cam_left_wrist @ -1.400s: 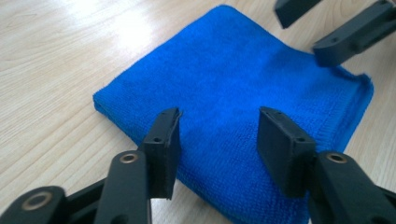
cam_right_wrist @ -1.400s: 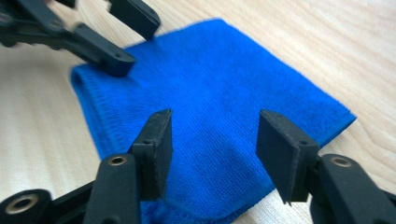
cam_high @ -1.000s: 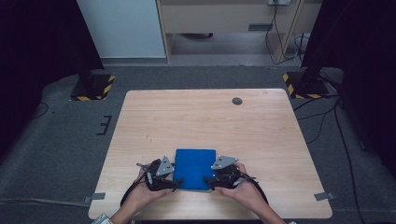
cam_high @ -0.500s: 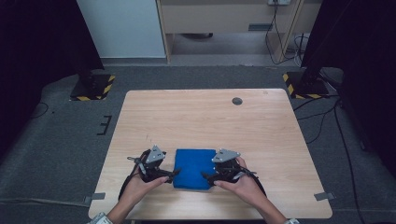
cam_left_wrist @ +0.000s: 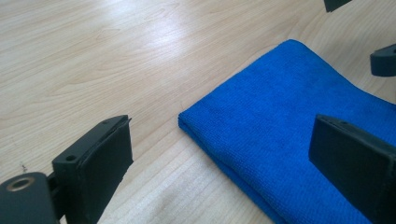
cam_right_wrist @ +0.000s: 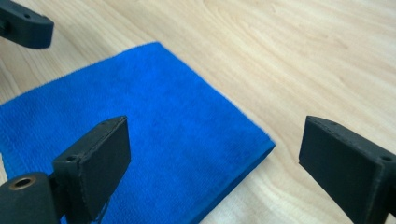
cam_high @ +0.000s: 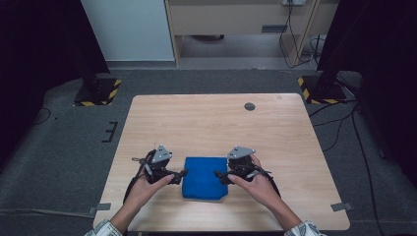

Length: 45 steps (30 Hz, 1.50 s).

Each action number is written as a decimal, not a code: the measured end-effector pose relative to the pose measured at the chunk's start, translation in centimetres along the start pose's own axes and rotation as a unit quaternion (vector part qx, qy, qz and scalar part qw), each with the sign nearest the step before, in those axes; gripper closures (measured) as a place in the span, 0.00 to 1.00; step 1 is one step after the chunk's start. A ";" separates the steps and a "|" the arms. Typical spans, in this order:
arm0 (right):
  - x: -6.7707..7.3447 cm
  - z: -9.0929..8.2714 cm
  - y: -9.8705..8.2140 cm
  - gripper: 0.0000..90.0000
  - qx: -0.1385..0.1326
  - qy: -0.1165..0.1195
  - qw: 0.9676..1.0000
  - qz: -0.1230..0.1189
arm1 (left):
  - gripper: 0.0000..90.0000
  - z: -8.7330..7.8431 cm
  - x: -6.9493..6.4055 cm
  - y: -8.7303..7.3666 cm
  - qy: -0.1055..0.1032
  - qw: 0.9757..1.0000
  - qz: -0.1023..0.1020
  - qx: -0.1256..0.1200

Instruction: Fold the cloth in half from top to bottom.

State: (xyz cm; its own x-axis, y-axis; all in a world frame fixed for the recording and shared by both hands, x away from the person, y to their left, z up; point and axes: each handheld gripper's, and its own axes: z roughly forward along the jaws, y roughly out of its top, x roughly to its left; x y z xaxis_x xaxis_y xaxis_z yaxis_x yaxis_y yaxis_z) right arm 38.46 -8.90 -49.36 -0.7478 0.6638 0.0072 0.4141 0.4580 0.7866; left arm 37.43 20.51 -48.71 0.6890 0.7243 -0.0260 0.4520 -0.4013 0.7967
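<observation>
both grippers (jaws apart) flank cloth (cam_high: 204, 178).

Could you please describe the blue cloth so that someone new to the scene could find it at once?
Start at the light wooden table and look to its near edge. The folded blue cloth lies flat there between the person's two black tools, the only brightly coloured thing on the wood.

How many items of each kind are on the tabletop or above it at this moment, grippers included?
Blue folded cloth: 1
Handheld grippers: 2, the left gripper and the right gripper, both with jaws apart, one at each side of the cloth
Dark round spot on the table: 1
Total: 4
</observation>
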 end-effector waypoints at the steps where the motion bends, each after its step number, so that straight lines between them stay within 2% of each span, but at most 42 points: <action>1: 0.0 -0.1 0.2 0.10 -0.001 0.001 1.000 0.001 | 0.06 0.0 0.1 0.1 0.002 1.000 0.001 0.002; 6: -0.3 -0.5 1.0 0.10 -0.009 0.000 1.000 -0.001 | 0.06 -0.1 0.4 0.6 0.006 1.000 -0.007 -0.003; 23: -2.2 -1.7 2.3 0.10 -0.028 -0.021 0.999 0.010 | 0.06 -1.1 2.0 2.1 0.026 1.000 -0.006 -0.005; 39: -5.2 -3.7 1.3 0.09 -0.039 -0.050 0.997 0.036 | 0.06 -2.0 4.6 1.6 0.047 0.999 -0.028 -0.002; 45: -6.9 -4.9 0.3 0.09 -0.041 -0.069 0.995 0.052 | 0.06 -2.8 6.1 1.2 0.060 0.997 -0.040 -0.005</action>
State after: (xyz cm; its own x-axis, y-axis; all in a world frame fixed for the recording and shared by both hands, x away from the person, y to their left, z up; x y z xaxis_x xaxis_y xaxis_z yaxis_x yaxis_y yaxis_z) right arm 41.23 -16.26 -46.14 -0.6220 0.7829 0.0098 0.4378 0.3374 0.8334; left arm 40.59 25.99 -46.22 0.5782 0.8157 -0.0172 0.4957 -0.3344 0.8015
